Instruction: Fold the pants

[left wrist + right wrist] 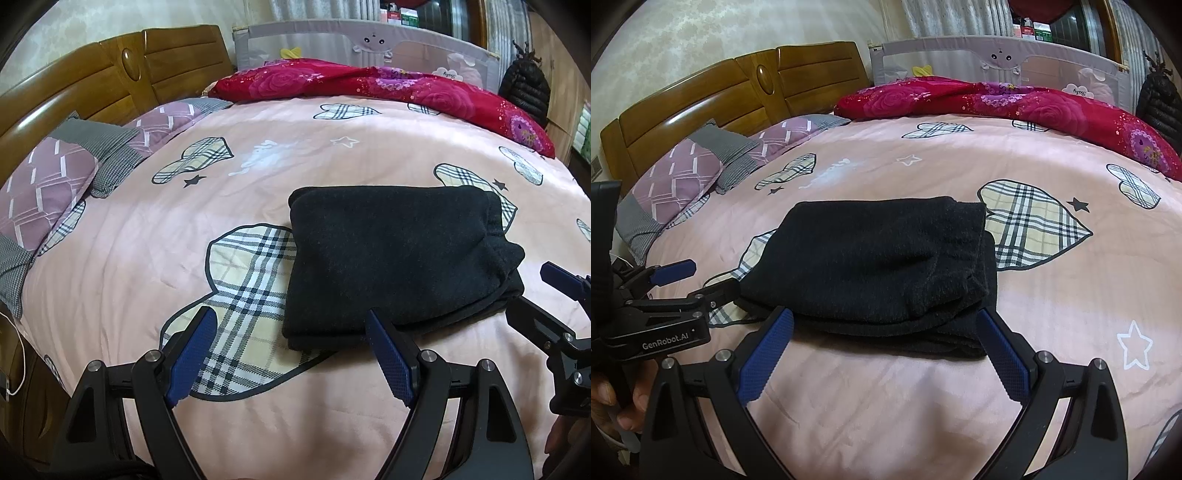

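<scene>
The black pants (391,258) lie folded into a thick rectangle on the pink bed cover (129,266); they also show in the right wrist view (879,266). My left gripper (290,325) is open and empty, just before the near left corner of the pants. My right gripper (886,321) is open and empty, its jaws spread along the near edge of the pants. The right gripper shows at the right edge of the left wrist view (554,299). The left gripper shows at the left of the right wrist view (698,277), beside the left end of the pants.
Purple and grey pillows (55,181) lie against the wooden headboard (110,81) at the left. A red floral quilt (369,88) is bunched along the far side before a grey bed rail (332,37). A black jacket (524,88) hangs at the far right.
</scene>
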Motion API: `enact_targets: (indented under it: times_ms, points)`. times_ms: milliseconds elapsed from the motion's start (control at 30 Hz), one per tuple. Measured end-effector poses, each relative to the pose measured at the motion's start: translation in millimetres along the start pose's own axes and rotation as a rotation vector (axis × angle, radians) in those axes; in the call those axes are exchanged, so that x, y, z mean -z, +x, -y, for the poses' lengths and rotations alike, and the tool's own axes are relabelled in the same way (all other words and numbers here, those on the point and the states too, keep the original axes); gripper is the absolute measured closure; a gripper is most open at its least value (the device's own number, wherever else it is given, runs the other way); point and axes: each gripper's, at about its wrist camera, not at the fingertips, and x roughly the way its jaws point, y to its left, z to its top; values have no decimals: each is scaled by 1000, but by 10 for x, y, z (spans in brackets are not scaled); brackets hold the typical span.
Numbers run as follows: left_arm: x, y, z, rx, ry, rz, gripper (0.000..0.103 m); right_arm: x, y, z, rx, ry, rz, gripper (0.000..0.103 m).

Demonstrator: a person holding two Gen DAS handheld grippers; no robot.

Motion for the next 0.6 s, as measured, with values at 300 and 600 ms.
enact_targets:
  times_ms: [300,600]
  points:
    - [-13,-8,4,-3,2,4,20,-3,1,-7,0,4,0,4]
    - [-40,-23,2,-2,0,10,20,-24,6,-13,-2,1,1,4]
